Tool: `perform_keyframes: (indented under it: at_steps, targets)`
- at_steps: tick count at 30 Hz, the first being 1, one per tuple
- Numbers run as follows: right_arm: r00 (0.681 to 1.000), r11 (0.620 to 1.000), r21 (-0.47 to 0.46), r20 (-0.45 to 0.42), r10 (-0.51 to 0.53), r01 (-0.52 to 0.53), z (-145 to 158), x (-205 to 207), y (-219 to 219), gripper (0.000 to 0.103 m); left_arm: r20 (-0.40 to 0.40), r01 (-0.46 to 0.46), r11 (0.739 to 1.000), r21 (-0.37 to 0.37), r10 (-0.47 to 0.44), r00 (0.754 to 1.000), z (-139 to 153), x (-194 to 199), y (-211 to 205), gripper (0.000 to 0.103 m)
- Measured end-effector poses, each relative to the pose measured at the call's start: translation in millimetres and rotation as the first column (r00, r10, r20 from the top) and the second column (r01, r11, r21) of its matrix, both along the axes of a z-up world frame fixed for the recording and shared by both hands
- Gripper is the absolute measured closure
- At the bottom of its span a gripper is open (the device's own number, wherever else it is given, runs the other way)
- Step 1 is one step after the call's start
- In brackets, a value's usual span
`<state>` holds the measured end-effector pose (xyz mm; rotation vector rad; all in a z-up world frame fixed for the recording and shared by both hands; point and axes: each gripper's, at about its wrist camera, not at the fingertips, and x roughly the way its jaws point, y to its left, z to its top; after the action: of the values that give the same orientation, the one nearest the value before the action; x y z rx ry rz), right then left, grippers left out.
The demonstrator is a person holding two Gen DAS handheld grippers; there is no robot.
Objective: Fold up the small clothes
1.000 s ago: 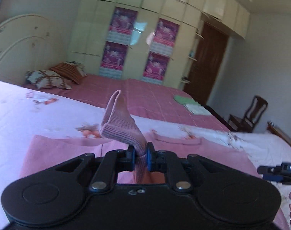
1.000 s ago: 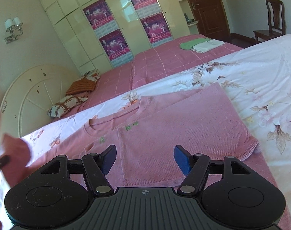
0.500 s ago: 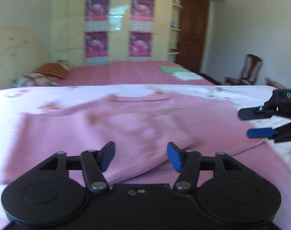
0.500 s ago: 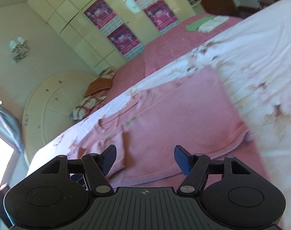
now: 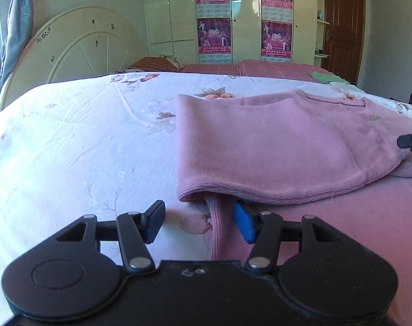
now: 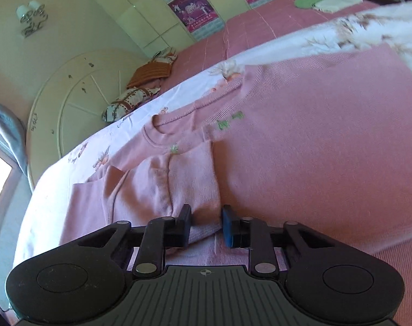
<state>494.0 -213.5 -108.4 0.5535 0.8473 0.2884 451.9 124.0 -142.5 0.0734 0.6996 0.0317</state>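
**A:** Starting on your left, what lies there?

**B:** A white floral bedsheet [image 5: 78, 135] covers the bed. Behind it stands a round cream headboard [image 5: 78, 43], with a blue curtain [image 5: 17, 27] at the far left edge.

**A:** And your left claw?

**B:** Your left claw [image 5: 199, 224] hangs low over the sheet with its jaws spread wide, holding nothing. A ribbed strip of the pink sweater [image 5: 273, 146] lies between them, just beside the blue pad on the right finger.

**A:** Where is the sweater?

**B:** It lies flat on the bed, right of centre, with one side folded over onto its body. The neckline points away from you.

**A:** And your right claw?

**B:** Your right claw [image 6: 204, 226] sits at the sweater's lower edge with a narrow gap between its fingers. Pink cloth lies between them, but I cannot tell whether it is pinched. Further right, a folded green cloth [image 6: 306, 1] rests on the pink bedspread [image 6: 260, 27].
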Motion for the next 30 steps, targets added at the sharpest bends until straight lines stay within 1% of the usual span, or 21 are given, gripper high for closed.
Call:
perform_keyframes:
  at_steps: [1,3,5,7,8,9,11,12,15,18,20,21,22,24,25,26,27,28,29,30]
  targets:
    - [1.0,0.999,-0.033,0.031,0.008,-0.007,7,-2,2,0.099,0.001,0.003,1.0,0.002,-0.003,1.0,1,1,0,0.052]
    - [0.994,0.997,-0.077,0.109,0.013,-0.005,28,-10,1,0.099,0.017,0.007,1.0,-0.014,-0.006,1.0,2,-2,3,0.058]
    - [0.98,0.996,-0.088,0.198,-0.006,0.024,53,-23,-8,0.099,0.031,0.006,1.0,-0.019,-0.005,1.0,3,-4,6,0.061]
    - [0.968,0.991,-0.126,0.252,-0.017,0.05,68,-36,-17,0.099,0.019,0.018,0.999,-0.028,-0.017,1.0,1,-2,8,0.062]
    - [0.967,0.988,-0.141,0.252,-0.019,0.056,67,-39,-20,0.099,0.015,0.023,0.999,-0.032,-0.022,1.0,0,-2,9,0.062]
    - [0.974,0.985,-0.162,0.227,-0.021,0.059,61,-37,-21,0.099,0.012,0.029,0.999,-0.035,-0.029,1.0,-1,-2,9,0.063]
    - [0.987,0.986,-0.155,0.16,-0.032,0.057,45,-35,-26,0.099,0.019,0.044,0.998,-0.04,-0.043,0.999,1,-1,9,0.066]
    - [0.988,0.987,-0.148,0.147,-0.038,0.06,37,-37,-26,0.099,0.022,0.049,0.998,-0.035,-0.048,0.999,2,0,9,0.066]
    - [0.988,0.986,-0.153,0.145,-0.045,0.067,29,-44,-26,0.099,0.011,0.06,0.998,-0.036,-0.06,0.998,2,5,9,0.066]
    - [0.989,0.985,-0.151,0.136,-0.061,0.082,25,-39,-29,0.099,0.013,0.067,0.997,-0.046,-0.066,0.998,4,9,10,0.066]
    - [0.985,0.985,-0.15,0.165,-0.058,0.084,34,-38,-30,0.099,0.03,0.081,0.995,-0.062,-0.079,0.996,6,7,10,0.068]
    - [0.981,0.985,-0.149,0.187,-0.052,0.081,38,-39,-30,0.099,0.017,0.083,0.995,-0.05,-0.082,0.996,5,10,8,0.067]
    - [0.978,0.985,-0.155,0.205,-0.043,0.076,46,-38,-30,0.099,-0.001,0.08,0.996,-0.032,-0.08,0.997,3,12,6,0.067]
    - [0.971,0.98,-0.186,0.238,-0.023,0.069,54,-37,-29,0.099,-0.029,0.076,0.996,-0.036,-0.077,0.997,-2,15,4,0.069]
    - [0.966,0.976,-0.212,0.259,0.003,0.054,52,-40,-28,0.099,-0.033,0.076,0.996,-0.039,-0.077,0.996,-2,16,4,0.069]
    - [0.971,0.969,-0.244,0.237,0.017,0.043,44,-38,-28,0.099,-0.032,0.081,0.996,-0.038,-0.082,0.996,-2,15,4,0.069]
    - [0.987,0.966,-0.257,0.16,0.021,0.021,31,-32,-29,0.099,-0.03,0.086,0.996,-0.039,-0.087,0.996,-1,14,5,0.066]
    - [0.996,0.976,-0.216,0.084,0.028,-0.009,18,-27,-35,0.099,-0.022,0.094,0.995,-0.044,-0.095,0.995,2,13,5,0.065]
    - [0.996,0.982,-0.188,0.085,0.01,0.006,15,-29,-41,0.099,-0.009,0.105,0.993,-0.047,-0.106,0.994,4,11,6,0.061]
    - [0.992,0.983,-0.179,0.122,-0.014,0.036,19,-32,-45,0.098,0.004,0.115,0.992,-0.043,-0.115,0.993,6,10,7,0.061]
